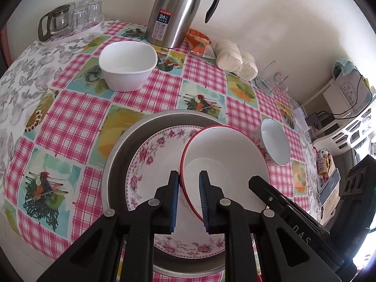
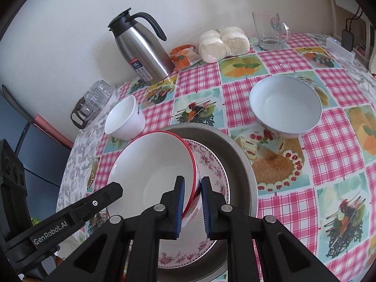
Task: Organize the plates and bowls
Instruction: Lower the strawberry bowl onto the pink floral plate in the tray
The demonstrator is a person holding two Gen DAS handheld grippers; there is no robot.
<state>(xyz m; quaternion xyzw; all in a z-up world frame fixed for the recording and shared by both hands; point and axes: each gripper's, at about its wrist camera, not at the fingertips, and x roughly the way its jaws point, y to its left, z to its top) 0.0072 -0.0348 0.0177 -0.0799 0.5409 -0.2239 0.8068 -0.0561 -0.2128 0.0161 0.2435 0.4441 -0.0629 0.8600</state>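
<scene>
Both tongs, left (image 1: 188, 176) and right (image 2: 192, 181), clamp the red-rimmed bowl (image 1: 225, 157) over the floral plate (image 1: 150, 155) in the pan (image 1: 122, 145). Still loose on the tabletop (image 1: 77, 108): square bowl (image 1: 128, 65) at 11 o'clock, round bowl (image 1: 275, 145) at 2.

Plain cream wall (image 1: 270, 23) behind table with pink checked tablecloth (image 1: 77, 108)

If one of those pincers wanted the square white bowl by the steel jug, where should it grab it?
Probably the rim of the square white bowl, one finger inside and one outside, coming down from above. It stands upright and open, looks empty, and its straight thin walls suit flat pads. The near wall seems easiest, with bare tablecloth in front.
</scene>
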